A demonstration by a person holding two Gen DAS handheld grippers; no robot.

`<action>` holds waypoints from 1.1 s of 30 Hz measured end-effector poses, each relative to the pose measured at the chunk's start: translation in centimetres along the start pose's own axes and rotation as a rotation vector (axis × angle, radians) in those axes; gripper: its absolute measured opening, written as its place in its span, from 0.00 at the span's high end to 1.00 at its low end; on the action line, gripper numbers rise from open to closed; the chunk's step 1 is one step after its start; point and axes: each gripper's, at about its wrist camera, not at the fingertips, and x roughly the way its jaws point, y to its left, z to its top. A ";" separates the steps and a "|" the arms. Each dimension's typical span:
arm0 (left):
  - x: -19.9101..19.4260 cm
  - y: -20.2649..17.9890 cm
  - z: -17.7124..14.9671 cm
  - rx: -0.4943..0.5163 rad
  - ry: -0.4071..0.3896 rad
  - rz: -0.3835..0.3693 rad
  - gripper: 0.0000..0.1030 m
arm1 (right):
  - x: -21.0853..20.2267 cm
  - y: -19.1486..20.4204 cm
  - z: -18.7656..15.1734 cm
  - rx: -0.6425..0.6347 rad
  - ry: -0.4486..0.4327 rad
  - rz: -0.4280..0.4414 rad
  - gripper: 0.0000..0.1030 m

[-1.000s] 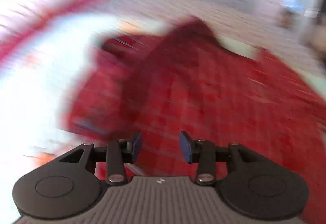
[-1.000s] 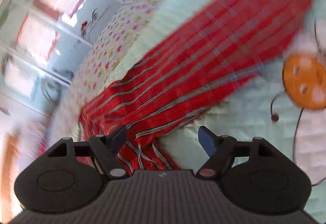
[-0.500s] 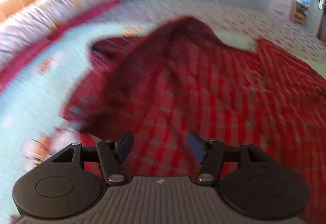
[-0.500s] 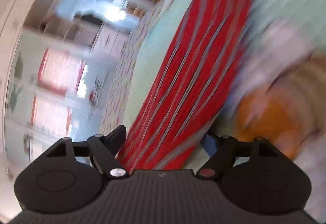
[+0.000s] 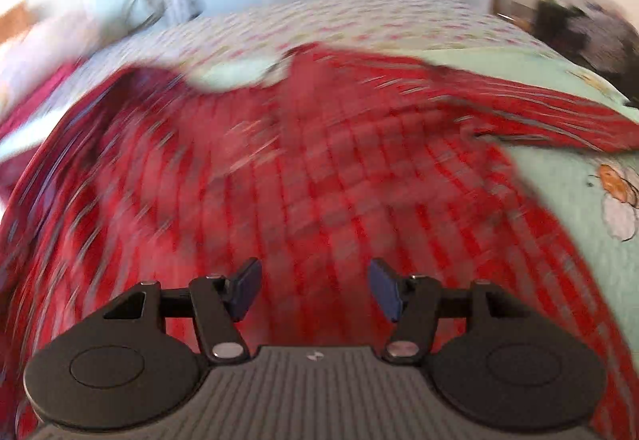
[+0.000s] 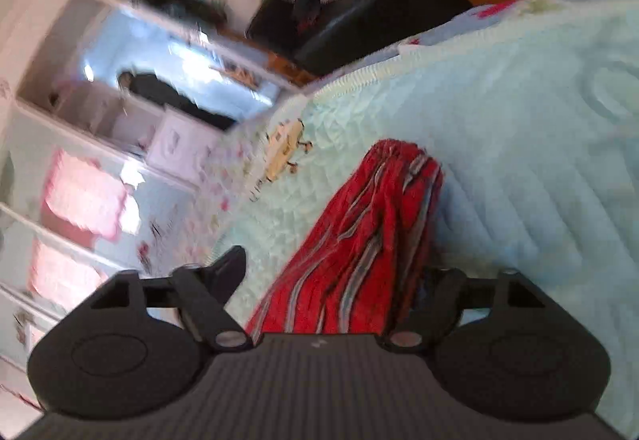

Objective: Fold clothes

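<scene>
Right gripper (image 6: 331, 280), lower centre of frame: jaws have just been closing, with a bunched red striped sleeve (image 6: 371, 240) between them, running toward frame centre over the pale green quilt (image 6: 539, 160). White cabinets (image 6: 80, 180) occupy the left.

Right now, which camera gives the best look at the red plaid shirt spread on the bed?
The left wrist view: the red plaid shirt fills most of it, spread over the bed, though blurred. The right wrist view shows only a bunched strip of it, running between the right gripper jaws.
</scene>
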 end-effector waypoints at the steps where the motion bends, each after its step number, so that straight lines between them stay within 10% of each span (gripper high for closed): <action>1: 0.5 -1.6 1.1 0.020 -0.031 -0.010 0.40 | 0.1 0.2 0.5 -0.038 0.026 -0.010 0.63; 2: 1.0 -3.2 2.1 0.041 -0.061 -0.019 0.35 | 0.0 0.4 1.1 -0.080 0.054 -0.019 0.95; 8: 6.9 -10.1 2.2 0.093 0.076 -0.029 0.37 | -0.2 4.0 3.6 -0.432 0.092 -0.090 0.95; 12: 6.1 -13.2 2.1 0.190 0.019 -0.045 0.38 | -0.5 6.3 7.1 -0.632 0.032 -0.137 0.95; 21: 7.6 -13.3 4.7 0.136 0.046 -0.191 0.38 | 2.0 9.2 11.6 -0.810 -0.104 -0.199 0.85; 24: 7.2 -11.7 5.4 0.084 0.083 -0.297 0.38 | 3.0 5.3 10.2 -0.715 0.098 -0.250 0.69; 29: 5.1 -5.8 5.6 -0.041 0.145 -0.543 0.38 | -6.8 -3.5 8.0 -0.243 0.058 -0.052 0.47; 33: 1.9 -6.4 5.1 0.109 0.137 -0.517 0.38 | -18.7 -6.0 1.4 -0.287 0.245 0.105 0.45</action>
